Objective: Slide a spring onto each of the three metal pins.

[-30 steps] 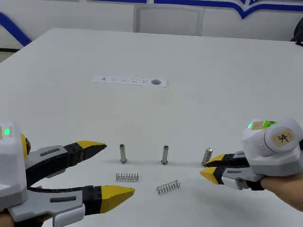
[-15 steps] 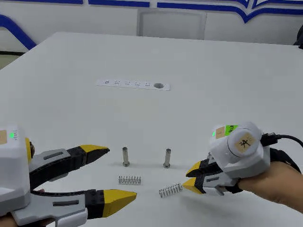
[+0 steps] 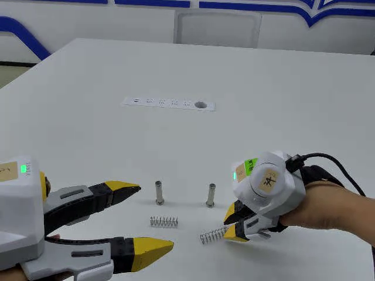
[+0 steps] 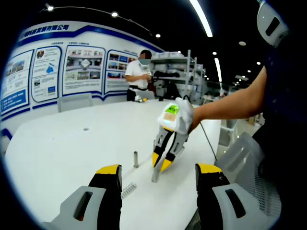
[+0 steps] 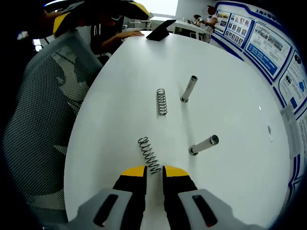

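On my left, the left gripper (image 3: 147, 218) sits low at the near edge of the white table (image 3: 88, 88), and I read its jaws as spread wide with nothing between them; its own gripper view (image 4: 159, 175) shows the same broad gap between the yellow tips. Just ahead of those tips stands the left pin (image 3: 159, 192), upright and bare, and in front of it the left spring (image 3: 163, 222) lies flat on the table, apart from the pin and touching neither gripper. From the left gripper view I see that spring (image 4: 128, 189) lying just past my jaws. Further right, the right pin (image 3: 211, 195) also stands upright with no spring on it. Near its base, on my side, the right spring (image 3: 212, 235) lies at a slant, its right end reaching into the tips of the right gripper (image 3: 232, 223). In the right gripper view the jaws (image 5: 154, 168) are drawn in to a narrow slot, and the near end of the right spring (image 5: 147, 152) sits pinched between them, the rest trailing away over the table toward the left spring (image 5: 161, 101). Beyond lie the right pin (image 5: 204, 144) and the left pin (image 5: 188, 89). A hand (image 3: 325, 205) holds the right gripper, which the left gripper view catches with its tips pointed down (image 4: 162, 160). Far back, an outlet strip (image 3: 168, 103) is set flush in the table.
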